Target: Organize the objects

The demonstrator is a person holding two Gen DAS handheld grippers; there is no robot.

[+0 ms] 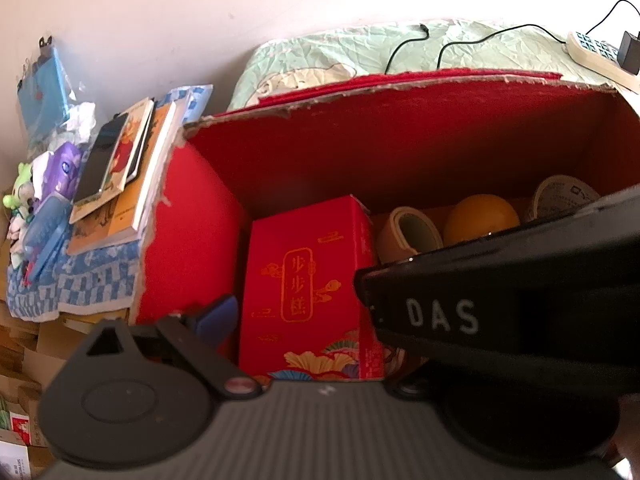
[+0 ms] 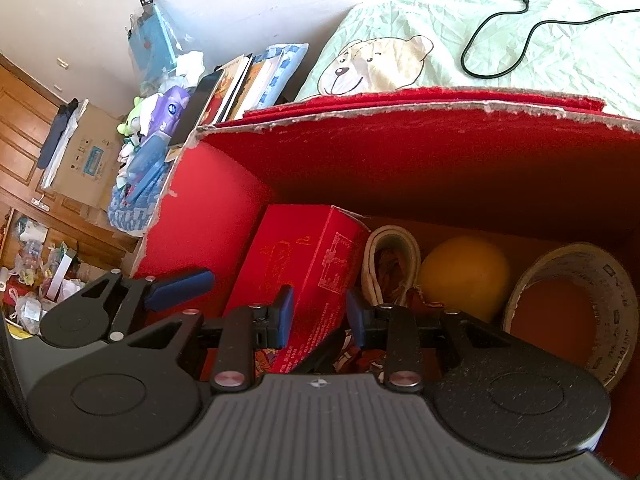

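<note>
Looking through the left wrist view first, we find one small red box (image 1: 308, 284) standing on end inside one large red carton (image 1: 400, 128), against the carton's left wall. Its long axis runs upright and its gold-lettered face is turned toward the camera. The left tool (image 1: 316, 316) points down at this face. Only one blue pad (image 1: 218, 314) shows, just left of the box and apart from it. A black housing lettered DAS (image 1: 500, 312) hides the other side, so we cannot tell how this tool's jaws stand. To the right of the box we count two tape rolls, one brown tape roll (image 1: 408, 234) and one printed tape roll (image 1: 564, 196). One orange ball (image 1: 480, 218) sits between them.

Turning to the right wrist view, we find the right tool (image 2: 320, 312) lowered into the carton (image 2: 440, 160). Its jaws stand partly apart and straddle the near lower corner of the small red box (image 2: 304, 256). We cannot tell whether the pads press on it. The box's long axis runs from the tool up and away toward the carton's far wall. Beyond the right pad we count the same three things, near roll (image 2: 390, 264), orange ball (image 2: 466, 276) and printed roll (image 2: 576, 308). The left tool (image 2: 180, 284) shows one finger beside the box's left face.
</note>
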